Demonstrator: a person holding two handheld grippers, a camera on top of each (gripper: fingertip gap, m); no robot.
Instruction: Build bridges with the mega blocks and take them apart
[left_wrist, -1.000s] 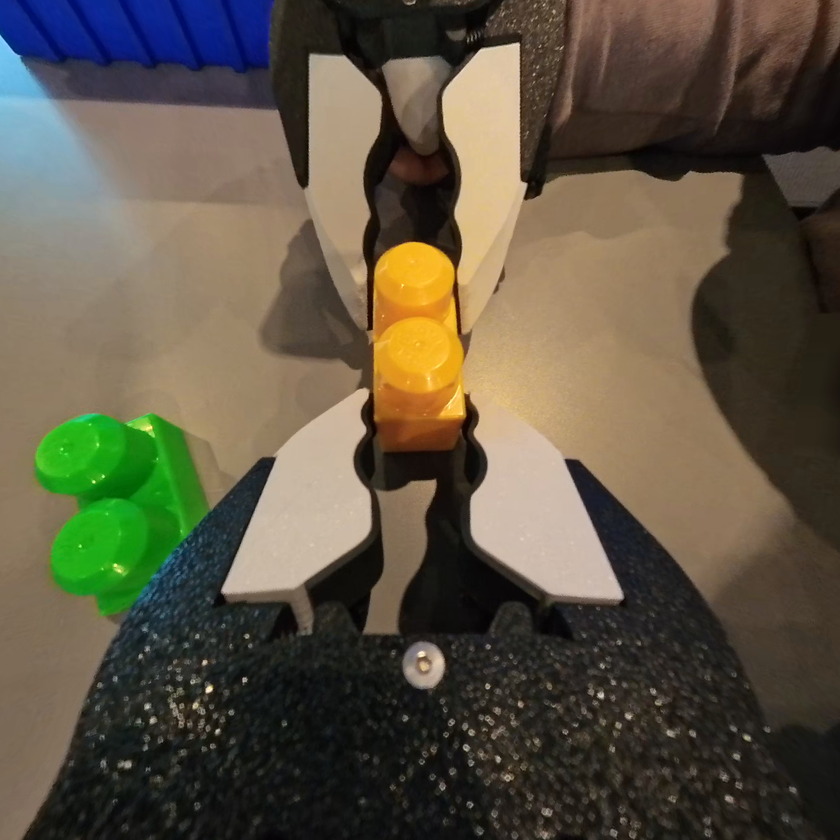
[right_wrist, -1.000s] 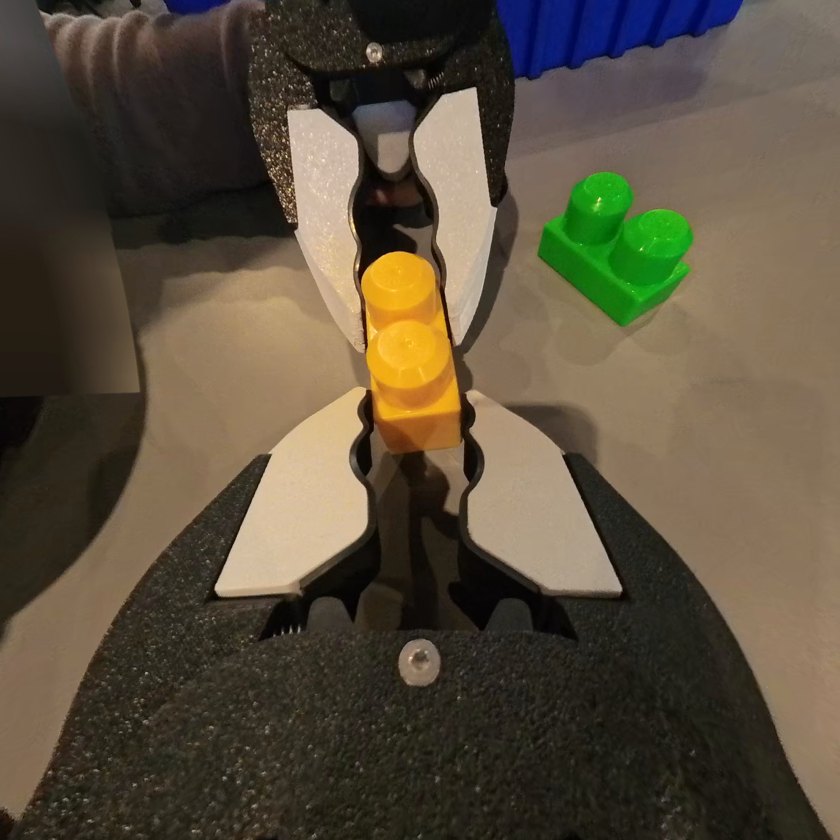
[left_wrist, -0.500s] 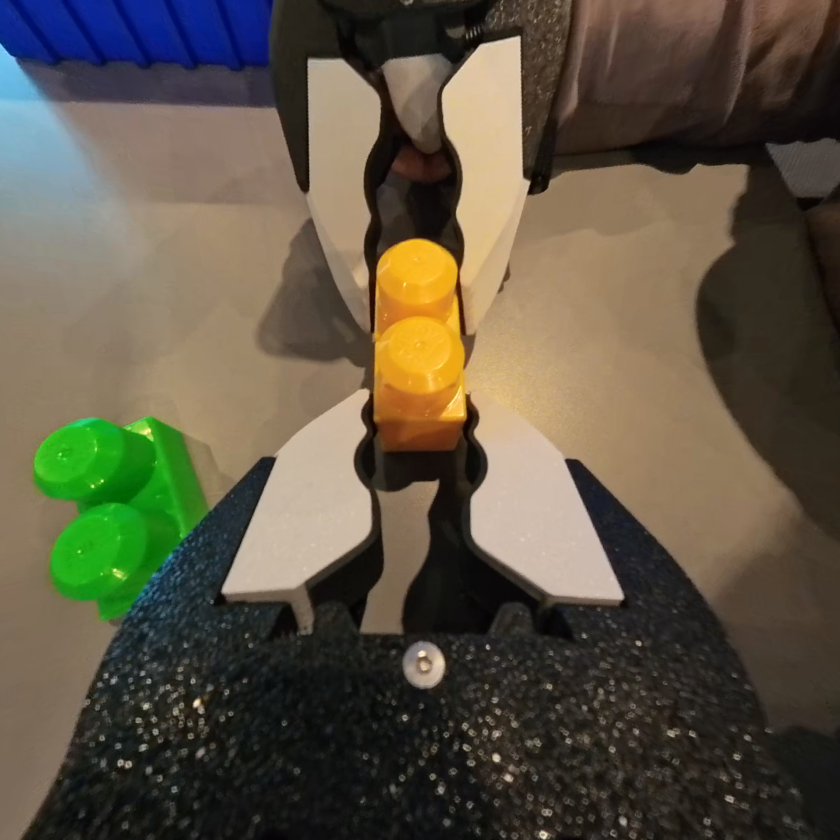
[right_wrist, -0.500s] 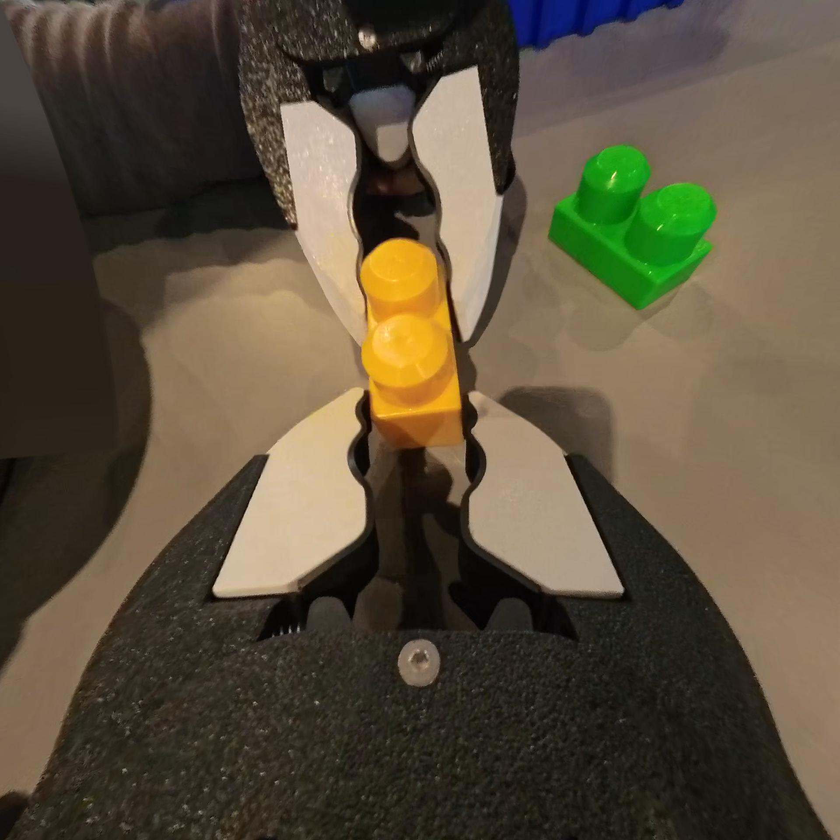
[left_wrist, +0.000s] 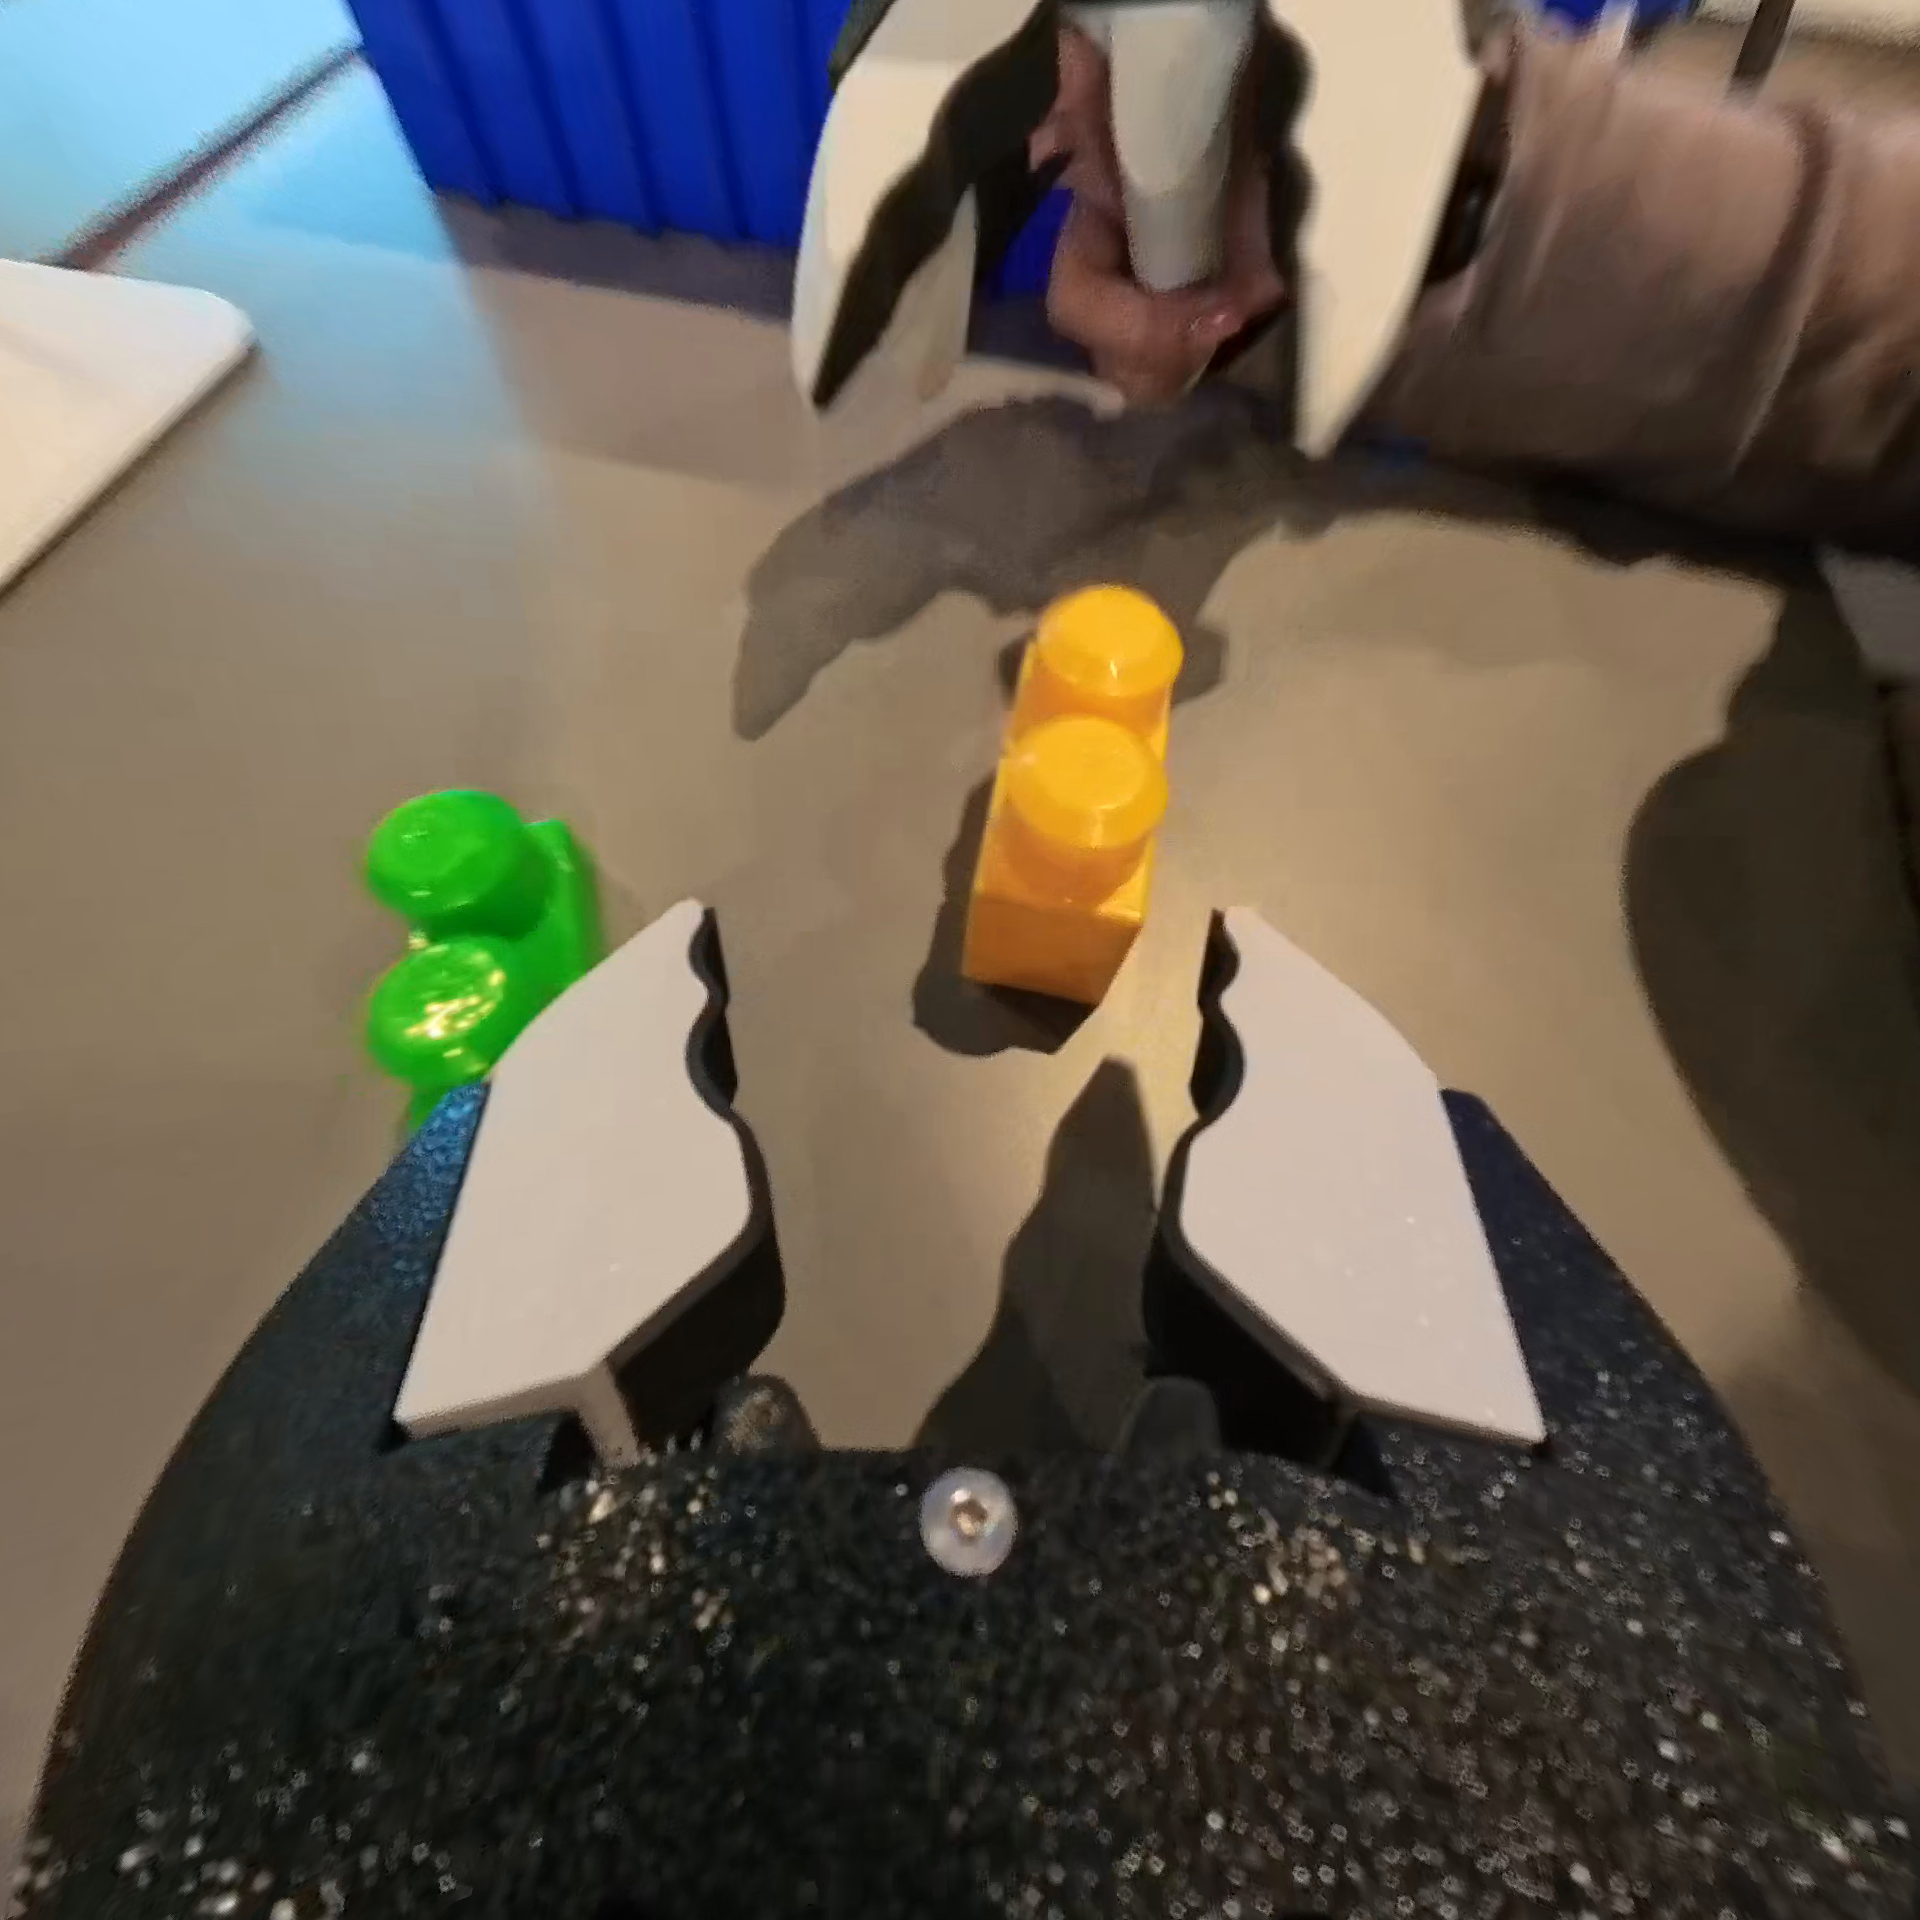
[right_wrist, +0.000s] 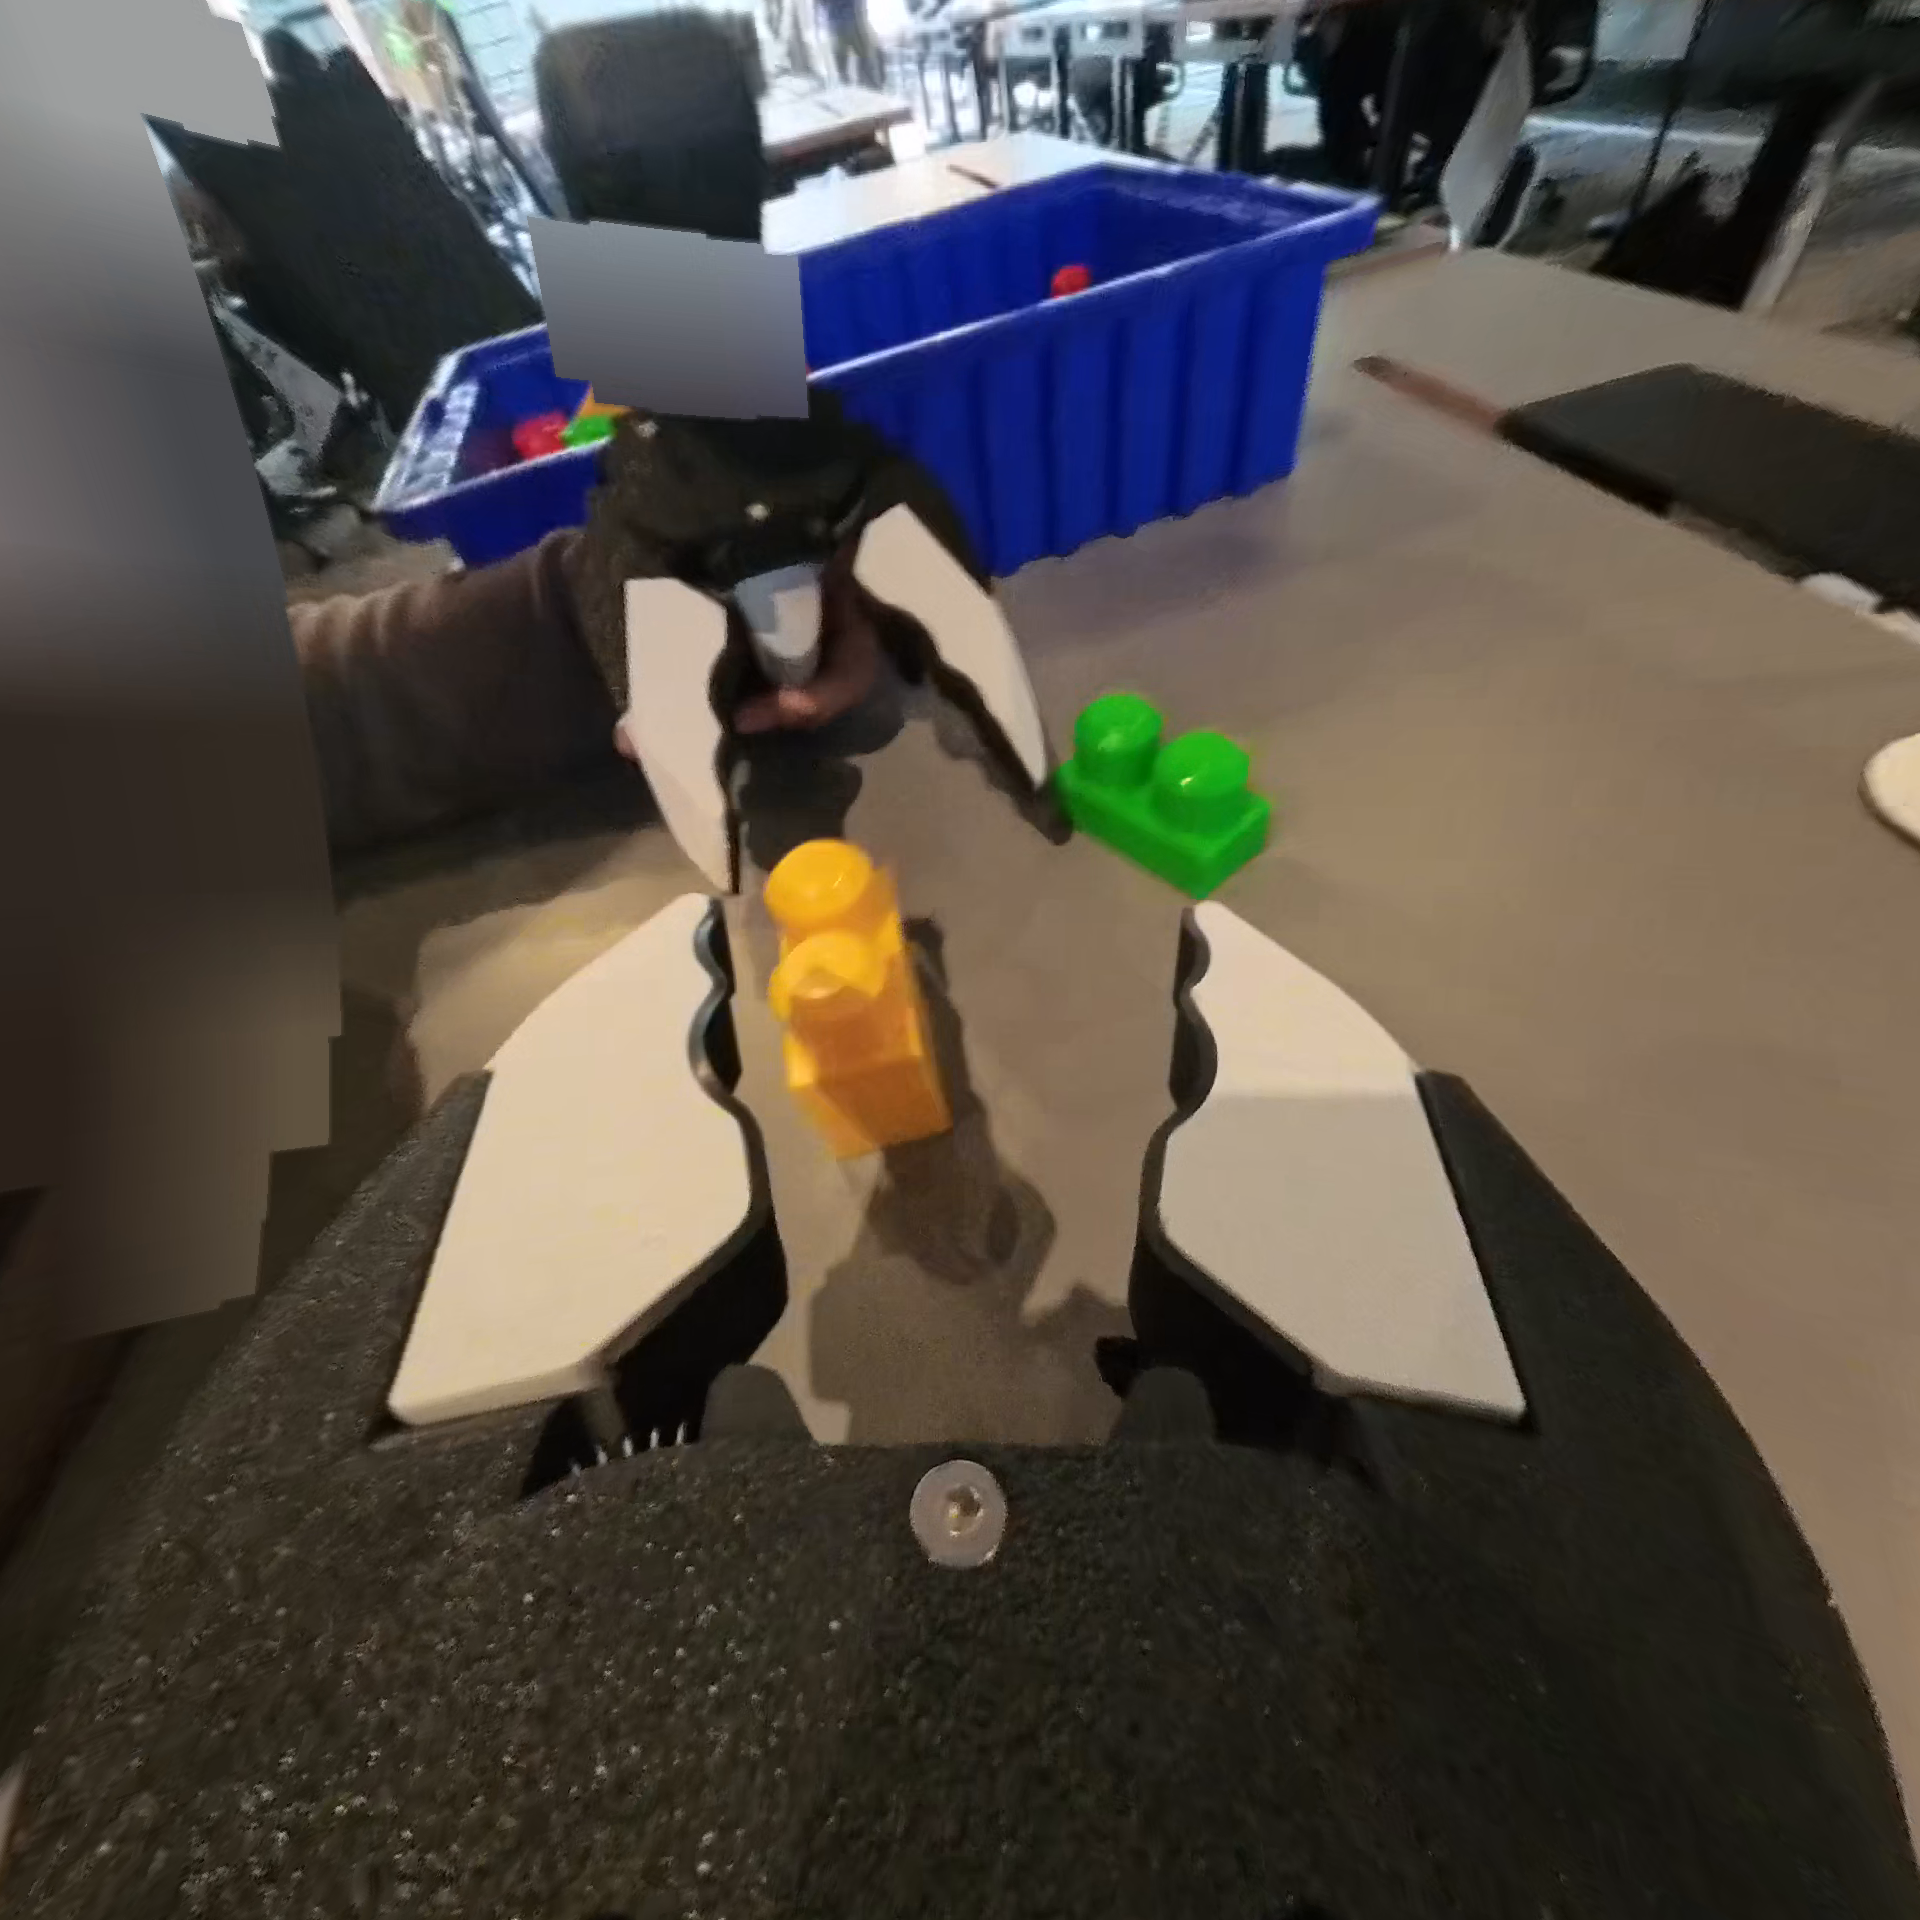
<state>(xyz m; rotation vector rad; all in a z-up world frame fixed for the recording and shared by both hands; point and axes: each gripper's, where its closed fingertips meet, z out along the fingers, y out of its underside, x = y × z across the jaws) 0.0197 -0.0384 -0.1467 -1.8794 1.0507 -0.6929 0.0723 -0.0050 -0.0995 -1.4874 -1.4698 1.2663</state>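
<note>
Yellow block (left_wrist: 1070, 821) and green block (right_wrist: 1169, 810): smooth, glossy moulded plastic with bright highlights. Worktop (left_wrist: 312, 644): smooth, matt grey-beige surface. Left tongs (left_wrist: 961, 997) and right tongs (right_wrist: 951, 987): matt pale grey fingers on a rough, grainy, speckled black body with a metal screw. Blue bin (right_wrist: 1091, 364): ribbed, shiny plastic. Sleeve (left_wrist: 1662, 312): soft brown cloth.

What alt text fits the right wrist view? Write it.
An orange block stands on a grey table between the open fingers of the right gripper. The left gripper, also open, faces it from beyond, with a green block and blue bins behind.
</note>
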